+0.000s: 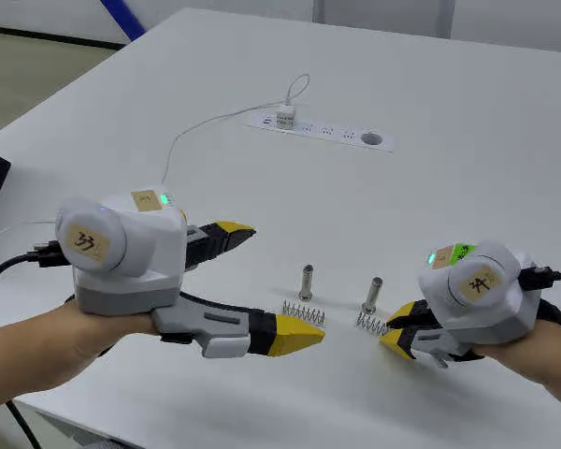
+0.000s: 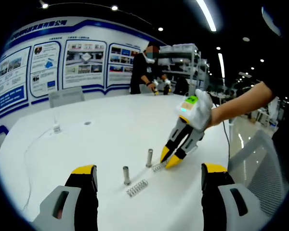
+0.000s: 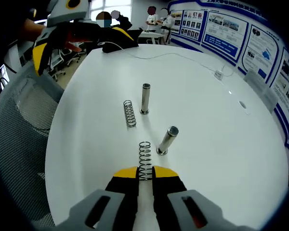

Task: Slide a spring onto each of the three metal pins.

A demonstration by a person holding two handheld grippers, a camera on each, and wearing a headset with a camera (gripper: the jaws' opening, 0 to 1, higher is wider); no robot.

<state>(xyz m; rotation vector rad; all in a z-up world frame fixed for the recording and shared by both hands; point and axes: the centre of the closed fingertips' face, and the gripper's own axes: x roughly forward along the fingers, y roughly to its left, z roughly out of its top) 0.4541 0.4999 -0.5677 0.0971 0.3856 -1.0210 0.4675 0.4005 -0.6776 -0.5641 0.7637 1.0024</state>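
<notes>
Okay, risks first. My right gripper [image 3: 144, 174] has its jaws almost shut on just the end coils of the gripped spring [image 3: 144, 155]. That spring lies flat on the worktop [image 1: 449, 187], just beside the near pin [image 3: 166, 140]. With a hold that short, my guess is the spring could swing, bend or pop free once lifted. The near pin stands upright with nothing bracing it. A bump from a jaw tip, or a spring brought down off-axis, could tip it over.

The far pin [image 1: 306, 281] stands a little apart from the near pin. The loose spring [image 1: 303, 313] lies flat just beside the far pin, on the side away from the near pin's spring. My left gripper [image 1: 276, 281] hovers past the far pin from the near pin, jaws wide open, holding nothing. A careless sweep from it could knock the far pin or roll the loose spring.

Counts: two pins, two springs, two grippers. The task says three pins; I count two.
</notes>
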